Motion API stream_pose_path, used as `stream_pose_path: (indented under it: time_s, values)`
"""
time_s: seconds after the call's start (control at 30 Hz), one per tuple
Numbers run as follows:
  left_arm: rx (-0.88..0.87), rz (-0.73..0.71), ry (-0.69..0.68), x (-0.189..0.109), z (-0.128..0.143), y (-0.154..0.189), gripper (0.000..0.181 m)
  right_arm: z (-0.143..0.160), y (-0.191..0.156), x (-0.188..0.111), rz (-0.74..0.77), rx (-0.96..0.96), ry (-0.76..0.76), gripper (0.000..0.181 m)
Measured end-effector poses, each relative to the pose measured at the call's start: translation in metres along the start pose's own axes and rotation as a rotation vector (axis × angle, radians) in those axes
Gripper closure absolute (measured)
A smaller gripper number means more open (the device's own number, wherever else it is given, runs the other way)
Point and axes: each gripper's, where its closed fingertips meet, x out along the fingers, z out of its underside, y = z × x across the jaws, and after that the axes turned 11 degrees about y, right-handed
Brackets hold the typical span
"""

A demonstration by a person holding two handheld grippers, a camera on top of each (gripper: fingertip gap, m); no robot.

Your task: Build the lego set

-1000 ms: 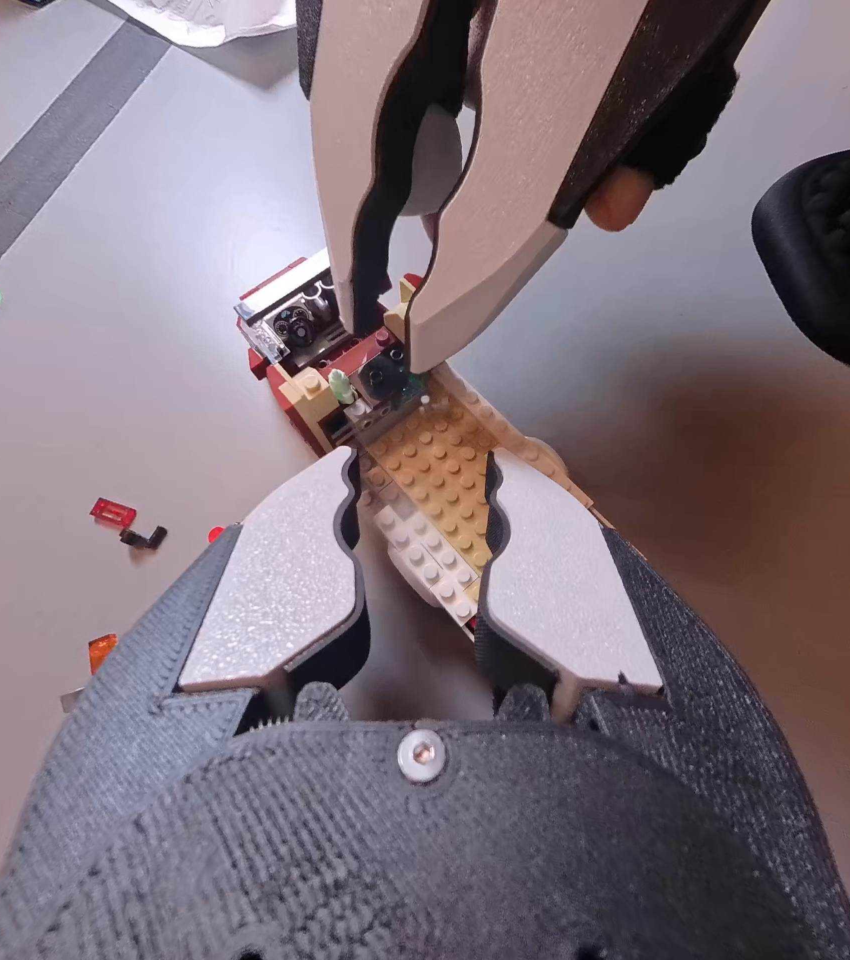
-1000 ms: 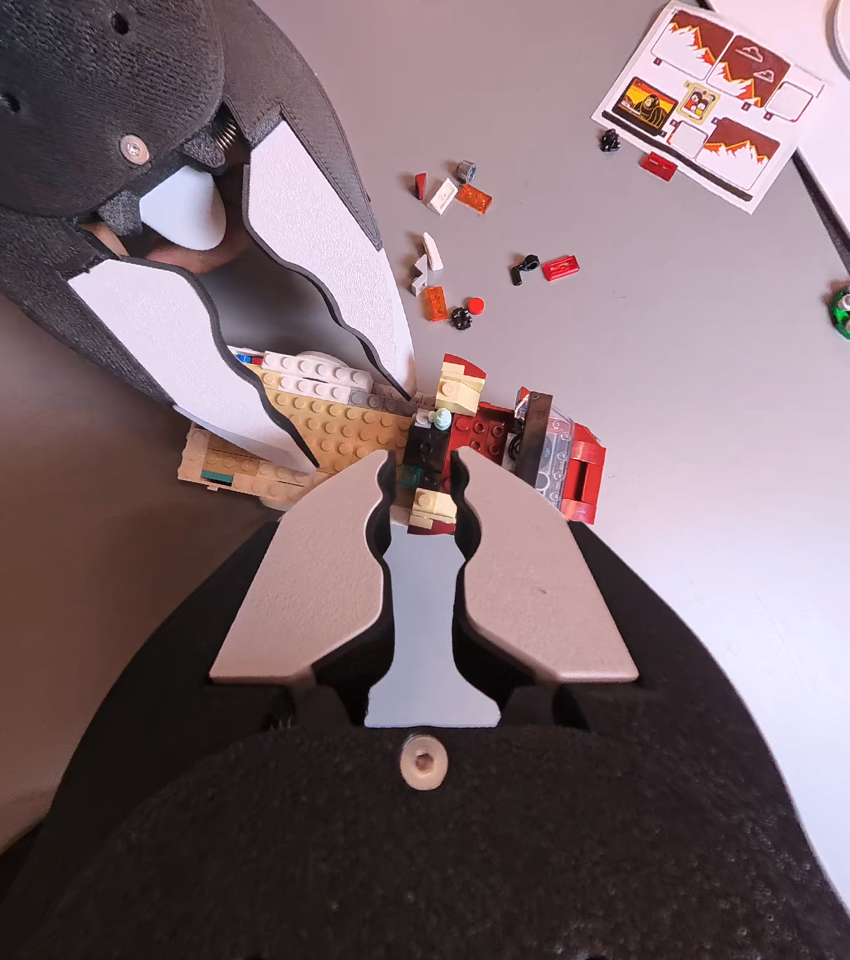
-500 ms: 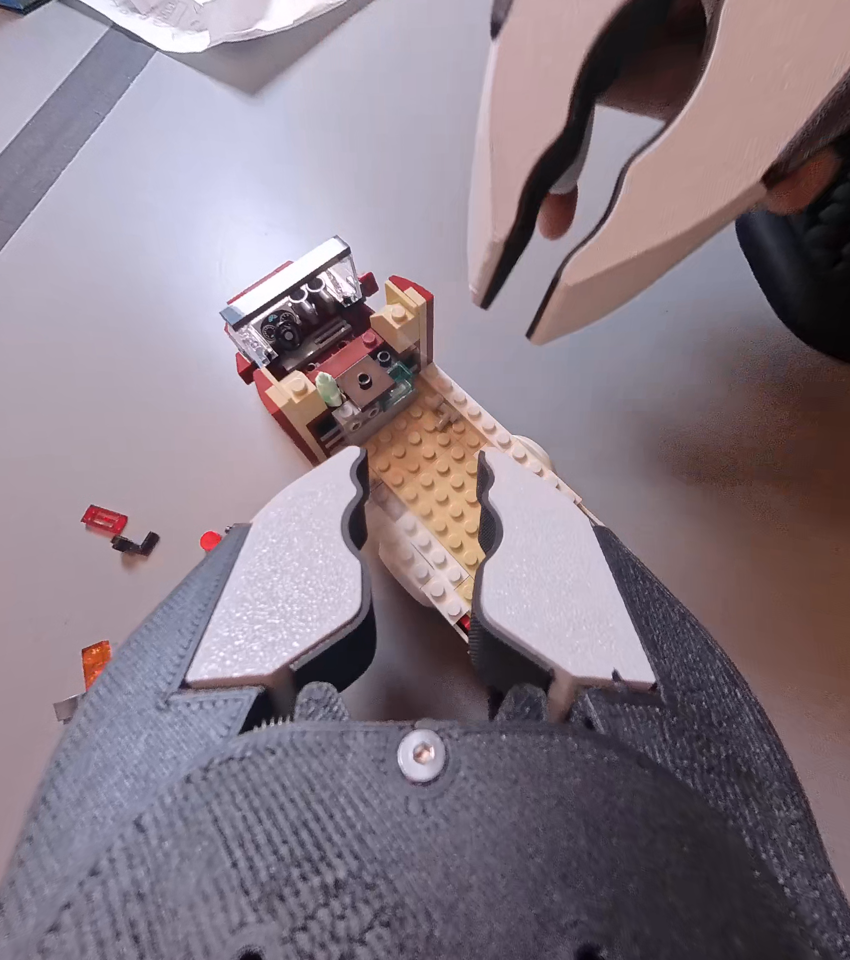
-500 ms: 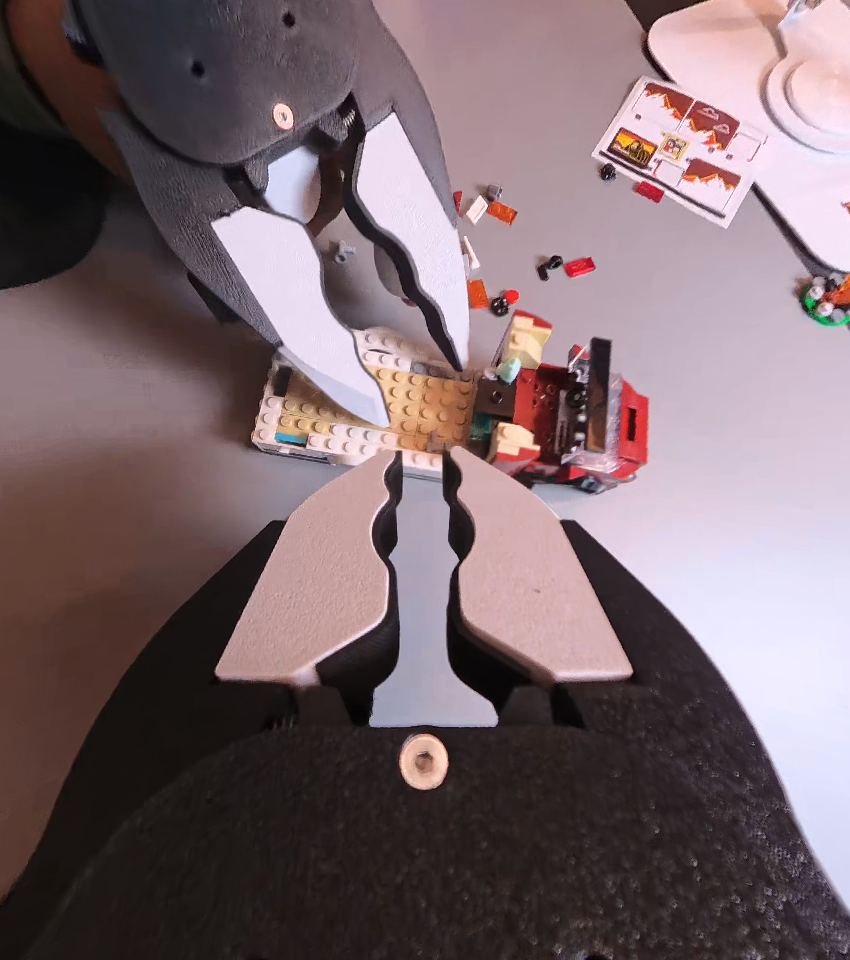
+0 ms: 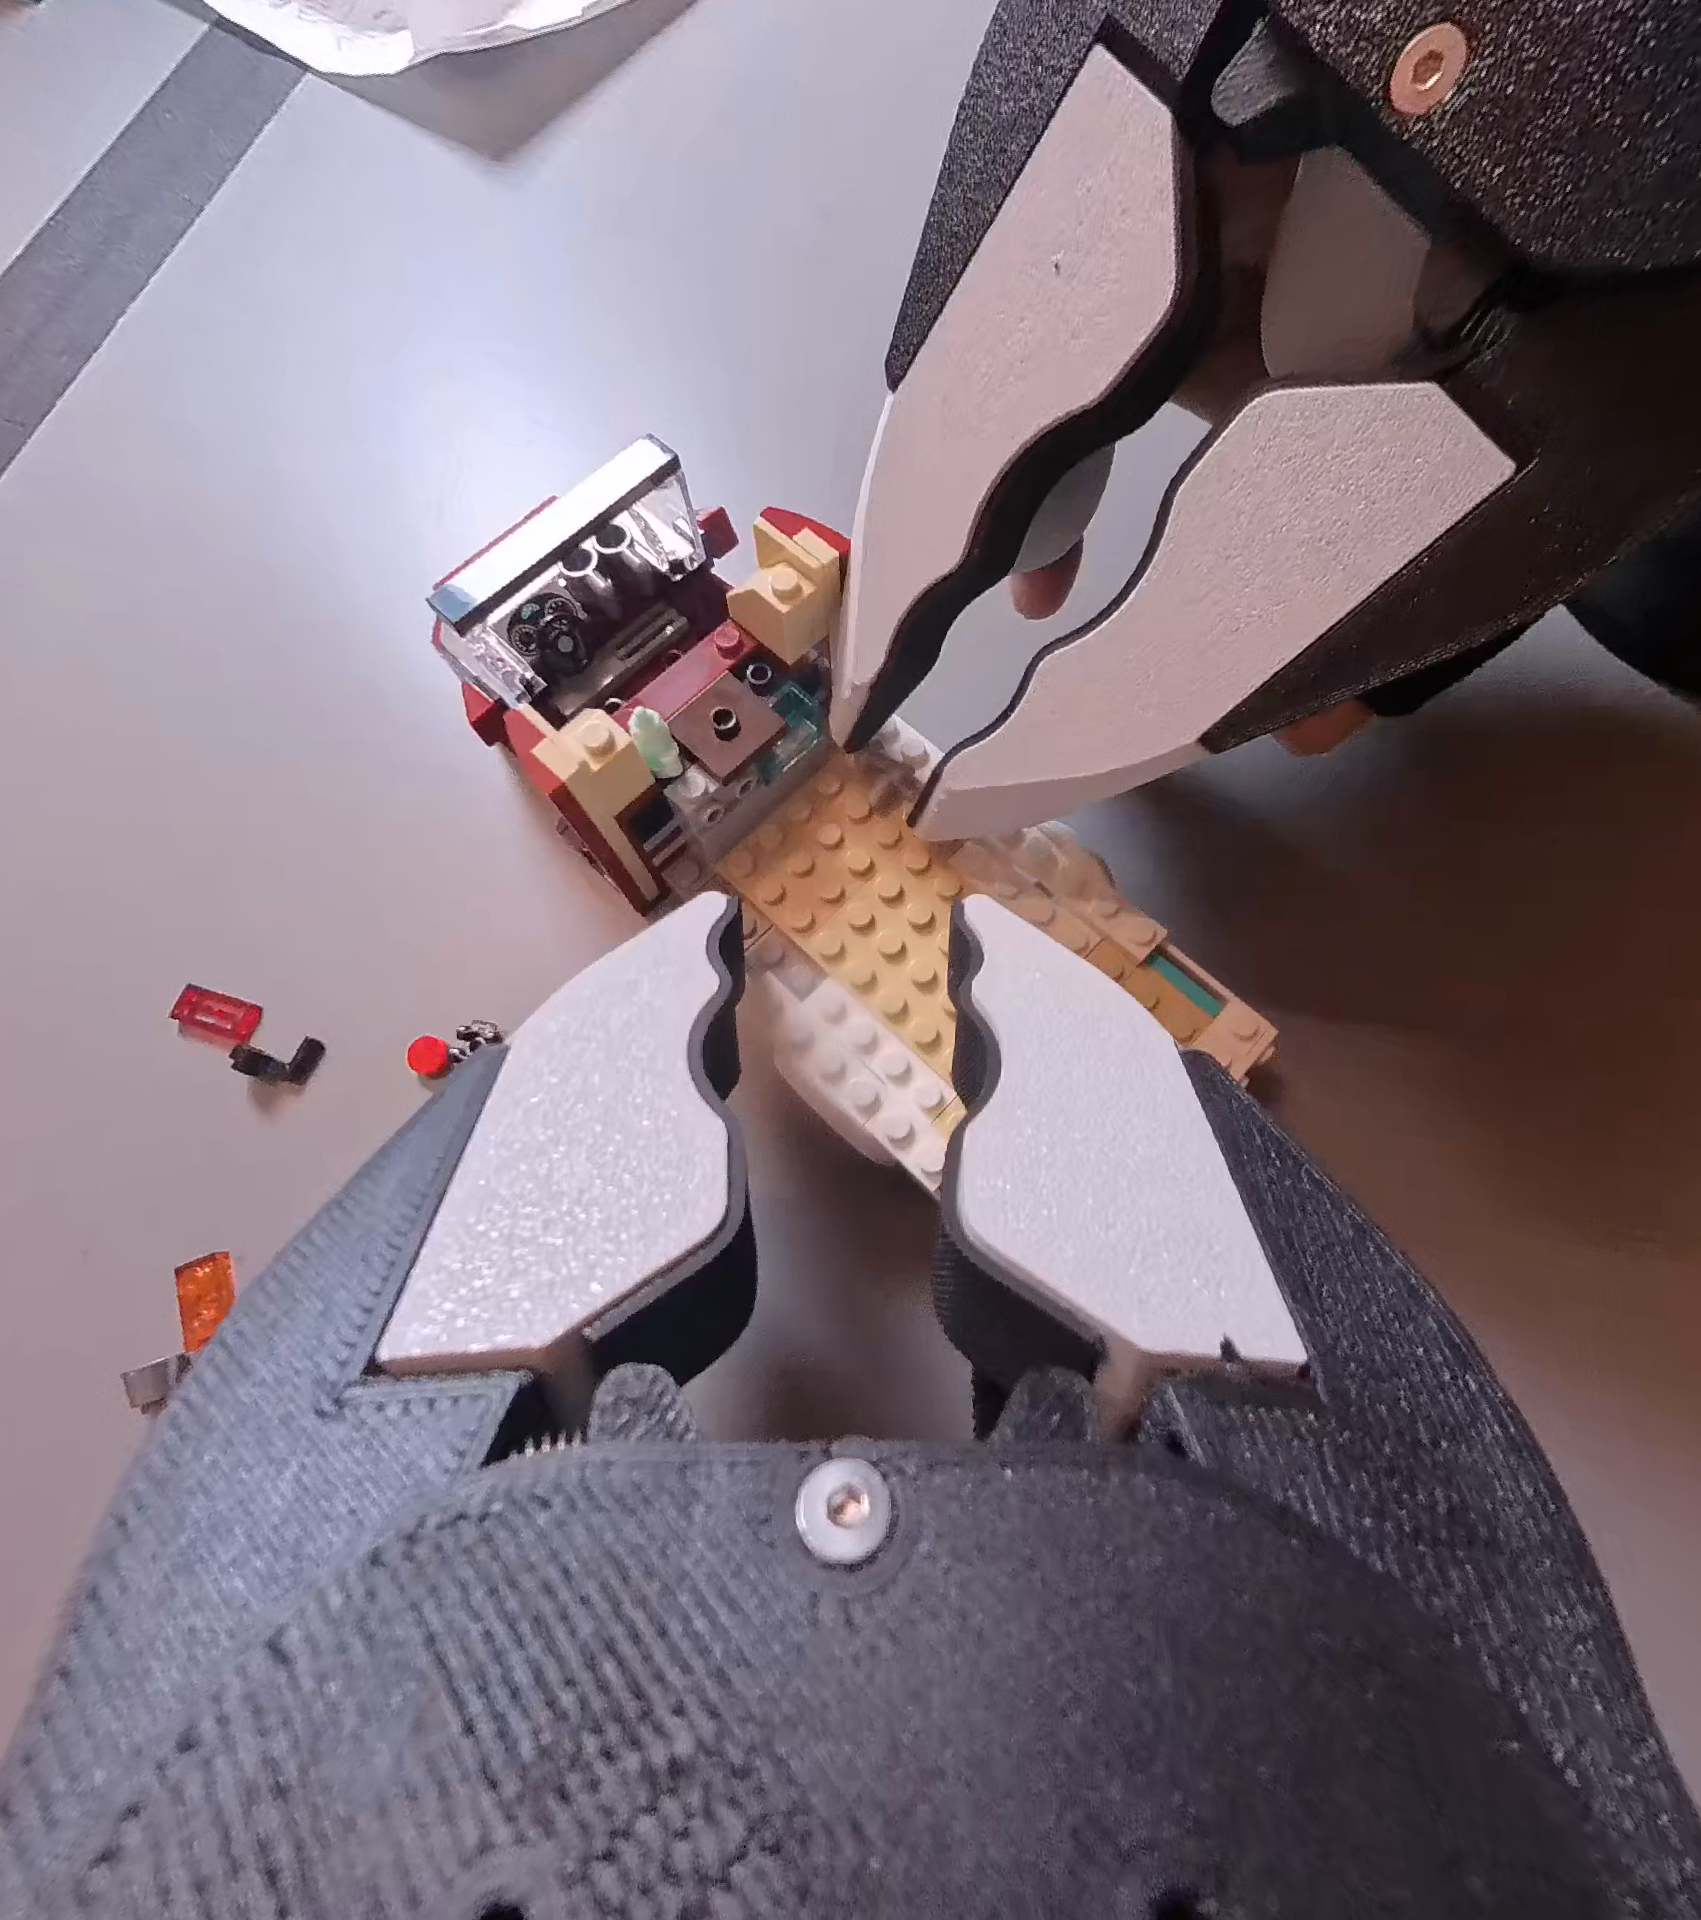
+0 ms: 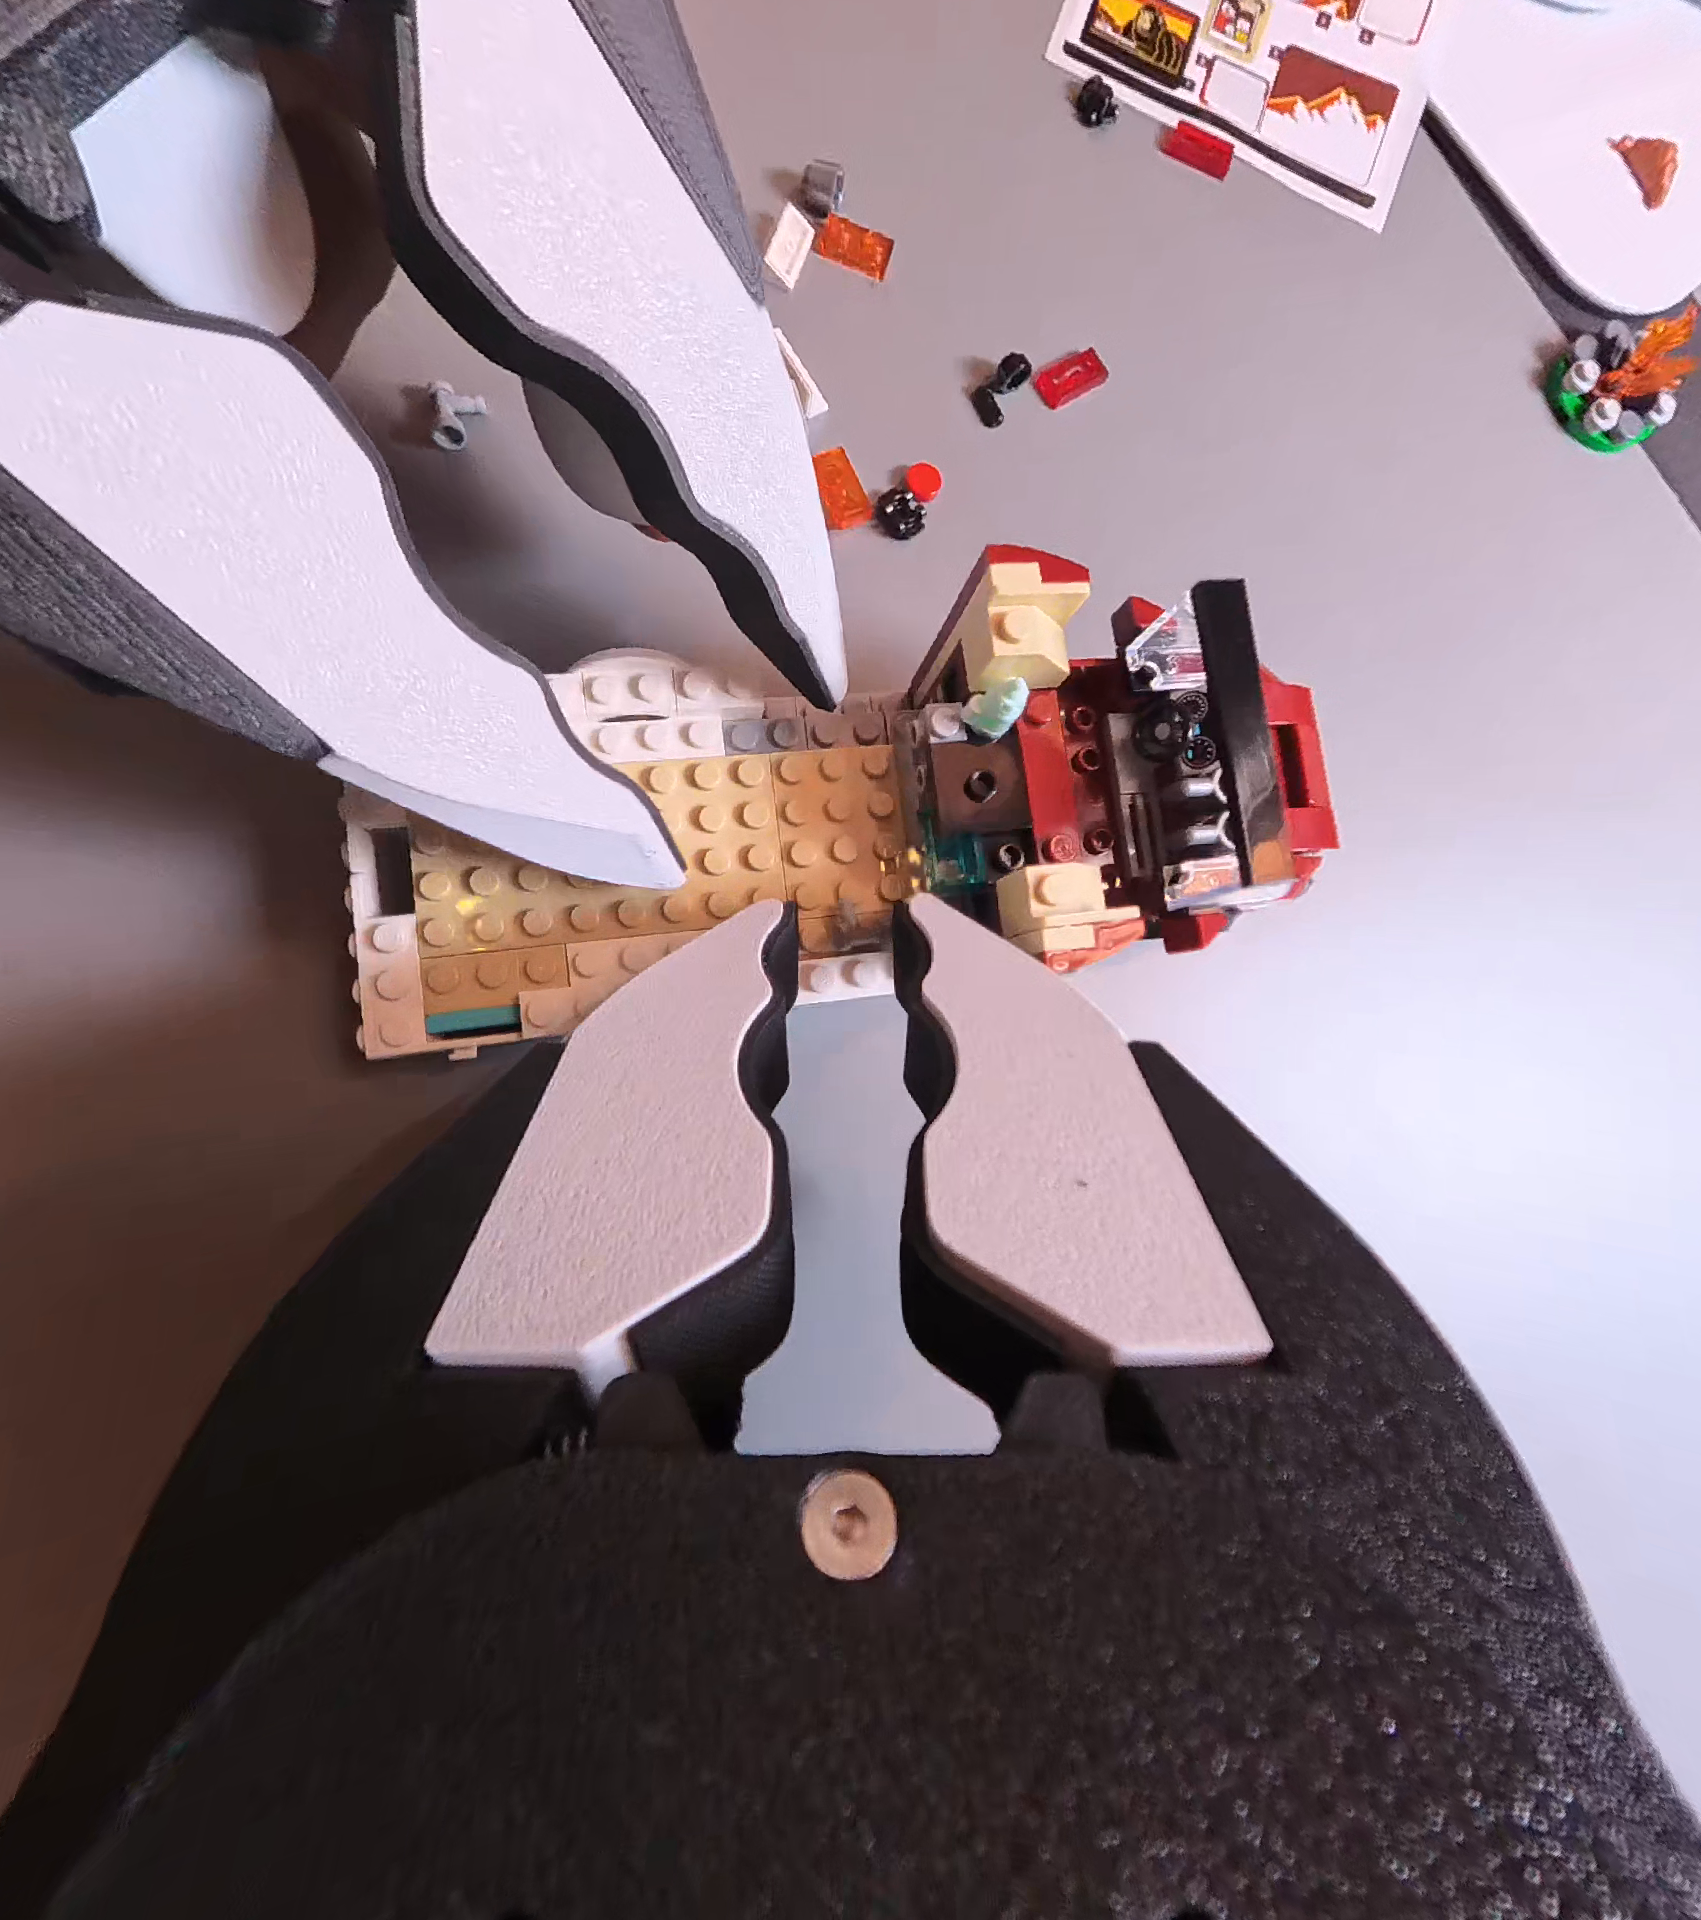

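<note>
The lego model (image 5: 856,894) is a dark red cab with a clear windscreen (image 5: 565,582) in front of a tan and white studded bed (image 6: 721,831). It lies flat on the grey table. My left gripper (image 5: 841,914) is open over the bed's rear, and the tan plate shows between its fingers. In the right wrist view it (image 6: 752,784) comes in from the upper left. My right gripper (image 6: 848,914) is narrowly open at the bed's near edge just behind the cab, its tips either side of a small grey piece (image 6: 846,930). It also shows in the left wrist view (image 5: 893,779).
Loose pieces lie on the table beyond the model: orange tiles (image 6: 841,488), a red tile (image 6: 1069,376), a black clip (image 6: 997,390), a red round stud (image 6: 924,478). A green round plate with a campfire (image 6: 1615,384), a sticker sheet (image 6: 1230,94) and a white tray (image 6: 1604,135) are at the far right. Left and right tips are no more than a few centimetres apart. The red round stud (image 6: 924,478) lies around 7 cm away from my left fingertips. It is also in sight in the left wrist view (image 5: 428,1046).
My right gripper lifted off the cab, swung up and away, then came back down to the bed's edge just behind the cab. Its gap looks the same. My left gripper stayed over the bed.
</note>
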Motion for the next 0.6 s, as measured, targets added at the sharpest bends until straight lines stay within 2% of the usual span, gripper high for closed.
stream_pose_path:
  time_s: [0.23,0.4,0.6]
  values:
    - [0.004,0.004,-0.001,0.0,0.0,0.001,0.144,0.003,0.004,0.001,0.029,0.013,-0.028,0.166]
    - [0.006,0.004,0.011,0.0,-0.002,0.001,0.145,0.002,0.007,0.0,0.036,-0.013,0.002,0.176]
    - [0.021,0.038,0.088,-0.003,-0.016,0.006,0.156,-0.027,-0.013,-0.016,-0.132,-0.068,0.178,0.176]
